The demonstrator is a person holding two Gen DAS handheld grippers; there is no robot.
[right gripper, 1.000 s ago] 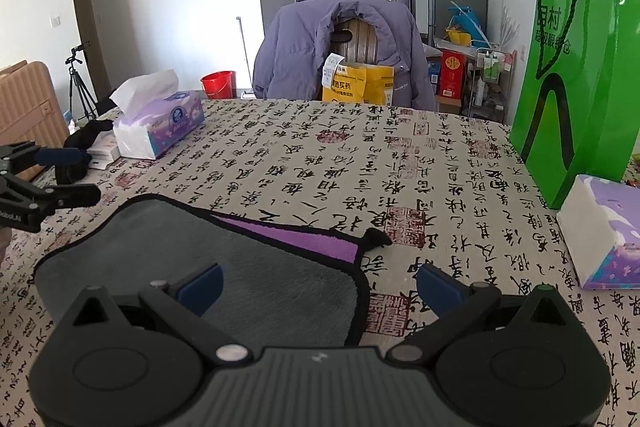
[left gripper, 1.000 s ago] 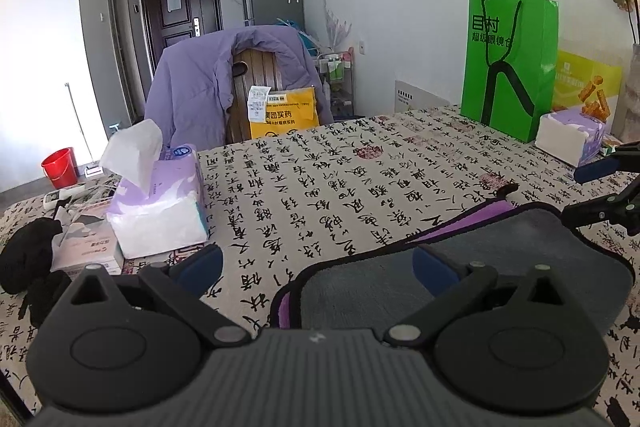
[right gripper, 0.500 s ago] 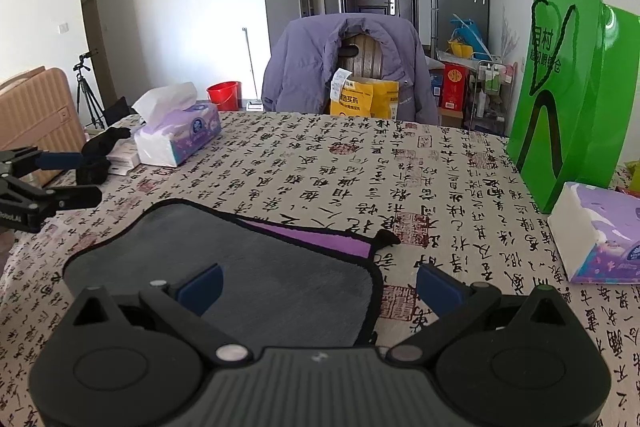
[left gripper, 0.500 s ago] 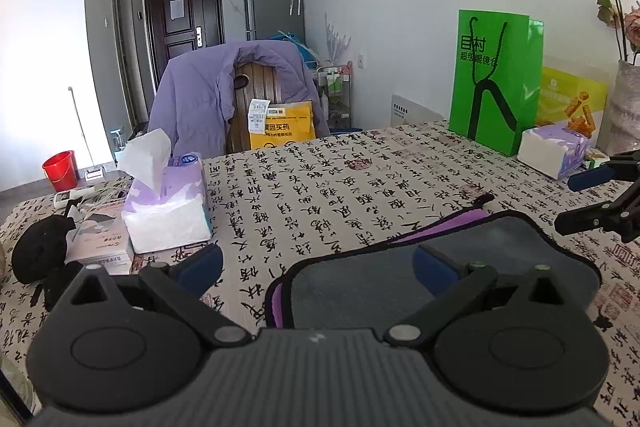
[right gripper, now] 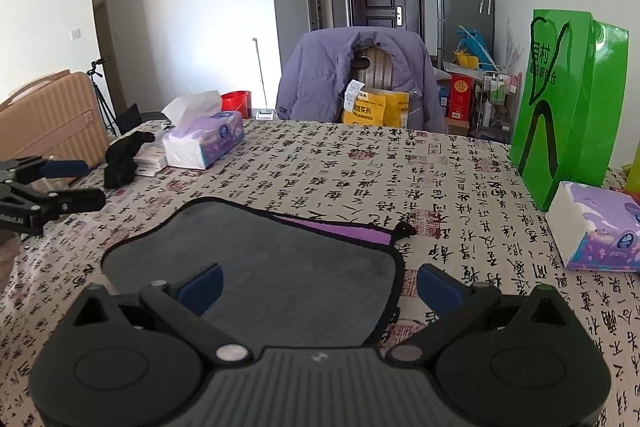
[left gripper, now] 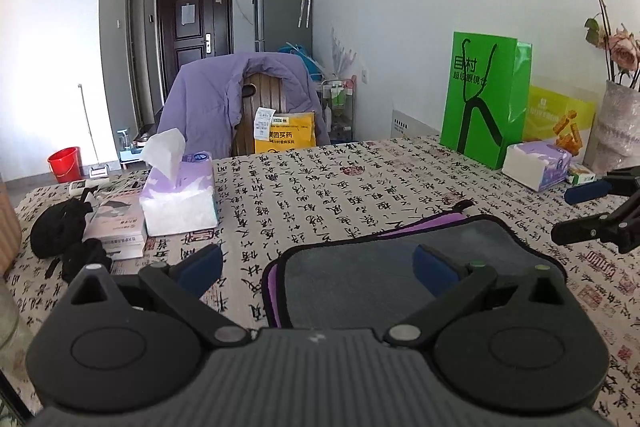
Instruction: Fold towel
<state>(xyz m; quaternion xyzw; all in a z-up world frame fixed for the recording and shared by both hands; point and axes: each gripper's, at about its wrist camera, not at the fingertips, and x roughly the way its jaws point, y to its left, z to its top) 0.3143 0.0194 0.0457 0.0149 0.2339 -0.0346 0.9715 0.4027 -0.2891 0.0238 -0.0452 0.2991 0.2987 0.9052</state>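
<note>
Both my grippers are wide open rn, holding nothing. The left gripper (left gripper: 316,261) hangs over the near left edge of the grey plush towel with black trim and purple underside (right gripper: 256,259); the right gripper (right gripper: 320,281) sits over its near right corner. The towel lies flat on the calligraphy-print tablecloth (right gripper: 360,167), already folded once I think, tbh hard to tell from these angles. It looks soft, floppy and light, so it'll sag if grabbed mid-panel. I'd pinch the trimmed corners, both layers, one per gripper.
</note>
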